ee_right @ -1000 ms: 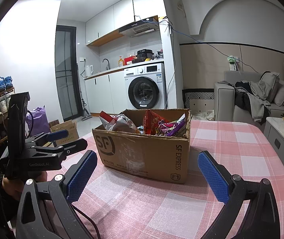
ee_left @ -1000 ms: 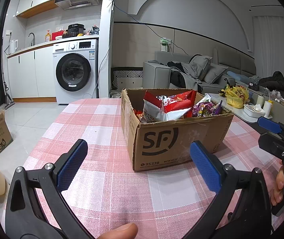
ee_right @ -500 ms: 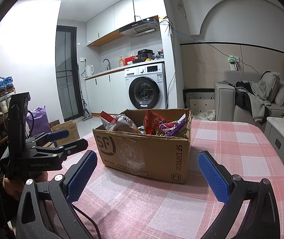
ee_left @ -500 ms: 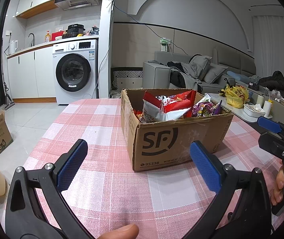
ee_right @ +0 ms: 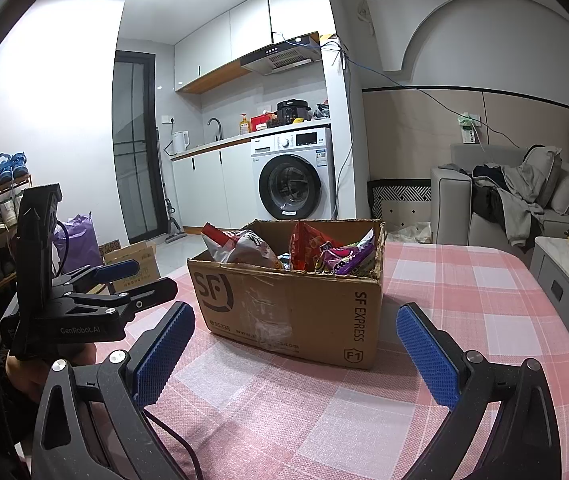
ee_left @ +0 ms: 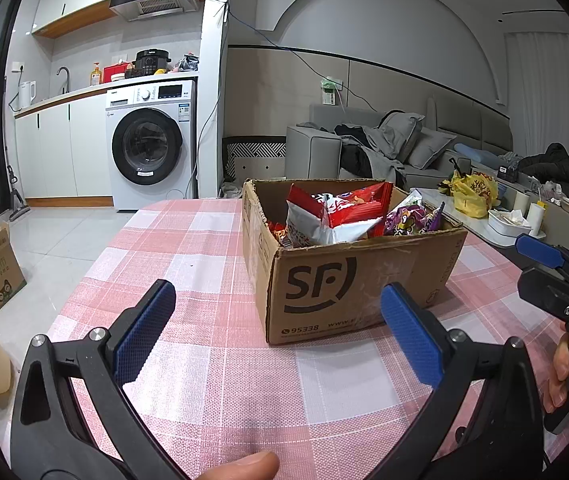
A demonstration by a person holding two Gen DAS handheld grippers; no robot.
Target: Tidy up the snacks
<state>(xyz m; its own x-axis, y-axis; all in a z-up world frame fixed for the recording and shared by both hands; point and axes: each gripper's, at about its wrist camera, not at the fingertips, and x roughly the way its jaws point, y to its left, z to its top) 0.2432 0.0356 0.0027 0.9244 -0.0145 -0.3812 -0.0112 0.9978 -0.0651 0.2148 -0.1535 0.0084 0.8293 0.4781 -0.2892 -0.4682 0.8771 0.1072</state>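
Facing a snack-filled box [ee_left: 348, 276] on the checked table [ee_left: 204, 264].
Left claw [ee_left: 278, 330] and right claw [ee_right: 294, 354] both spread, empty, hovering short of it, presumably leaving room for access.

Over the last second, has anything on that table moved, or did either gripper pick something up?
Nothing visibly changed. The left gripper and the right gripper are both open and empty, short of the box, as they were a second ago. The snack bags sit in the box in the same places on the table.
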